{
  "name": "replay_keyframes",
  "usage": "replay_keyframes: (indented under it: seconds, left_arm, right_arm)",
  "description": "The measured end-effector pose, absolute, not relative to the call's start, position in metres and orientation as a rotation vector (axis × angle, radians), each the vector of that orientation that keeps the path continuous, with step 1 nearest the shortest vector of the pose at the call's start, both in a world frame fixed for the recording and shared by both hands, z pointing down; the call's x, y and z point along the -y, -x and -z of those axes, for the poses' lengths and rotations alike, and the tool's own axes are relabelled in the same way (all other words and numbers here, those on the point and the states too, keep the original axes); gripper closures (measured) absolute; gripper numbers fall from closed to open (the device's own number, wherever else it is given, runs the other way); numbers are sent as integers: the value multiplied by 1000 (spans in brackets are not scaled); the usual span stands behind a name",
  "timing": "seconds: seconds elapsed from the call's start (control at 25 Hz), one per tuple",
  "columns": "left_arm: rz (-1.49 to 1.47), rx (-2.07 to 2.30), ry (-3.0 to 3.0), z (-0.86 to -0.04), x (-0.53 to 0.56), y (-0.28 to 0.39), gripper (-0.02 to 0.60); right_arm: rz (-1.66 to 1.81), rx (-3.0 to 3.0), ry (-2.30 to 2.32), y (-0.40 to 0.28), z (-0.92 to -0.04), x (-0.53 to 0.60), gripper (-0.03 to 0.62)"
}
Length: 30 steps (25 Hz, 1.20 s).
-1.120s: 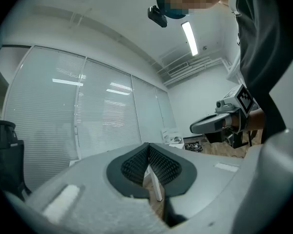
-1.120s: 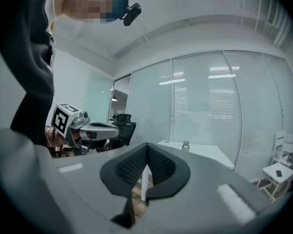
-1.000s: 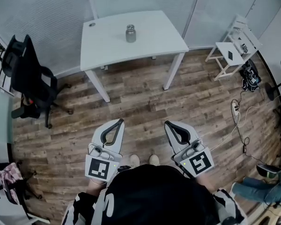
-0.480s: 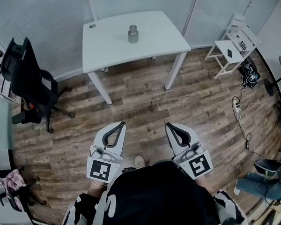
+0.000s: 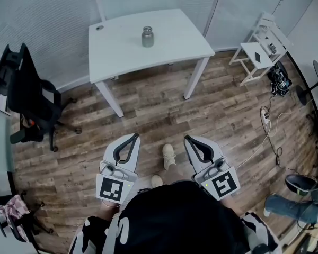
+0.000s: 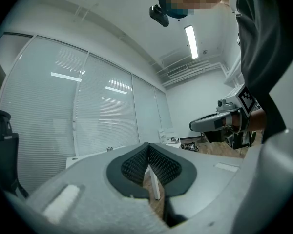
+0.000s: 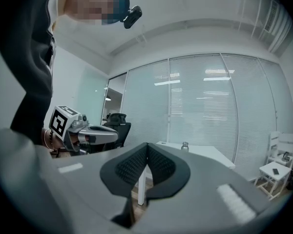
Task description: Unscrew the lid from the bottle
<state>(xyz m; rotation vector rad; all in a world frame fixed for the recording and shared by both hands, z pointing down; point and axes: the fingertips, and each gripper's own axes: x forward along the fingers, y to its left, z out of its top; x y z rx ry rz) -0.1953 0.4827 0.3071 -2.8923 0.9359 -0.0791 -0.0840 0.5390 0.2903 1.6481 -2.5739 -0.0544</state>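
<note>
Tally, placed against the table:
- Table: 1.
- Bottle: 1, on the table.
- Black office chair: 1, left of the table.
- White stool: 1, right of the table.
- Grippers: 2, the left gripper and the right gripper, on the table's near side.
- Shoes: 2, also on the near side.

The bottle on the table is too small in every view to show where its lid meets the body (in the left gripper view it is a mere speck). The person's hands are hidden beneath the left gripper, the right gripper and the dark top. A second person's leg is cut off at the lower right edge, and a pink cloth at the lower left. Things on the white rack are too small to tell.
</note>
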Motion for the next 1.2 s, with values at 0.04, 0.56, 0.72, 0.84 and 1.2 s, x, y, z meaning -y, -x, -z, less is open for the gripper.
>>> replay_keyframes:
  seconds: [0.04, 0.56, 0.72, 0.84, 1.2]
  left_arm:
    - [80, -935, 2888, -306, -478, 195, 581]
    - [75, -980, 2845, -295, -410, 175, 581]
    - [80, -1005, 2844, -294, -390, 166, 581]
    - [85, -1038, 2841, -293, -376, 160, 581]
    - [102, -1085, 2818, -288, -331, 134, 581]
  right_arm:
    - [59, 2579, -1641, 85, -290, -534, 600]
    - [80, 2626, -1629, 61, -280, -459, 600]
    - [74, 2636, -1620, 49, -279, -436, 600]
    - [70, 2650, -1611, 39, -278, -422, 600]
    - [37, 2672, -1580, 7, -279, -374, 600]
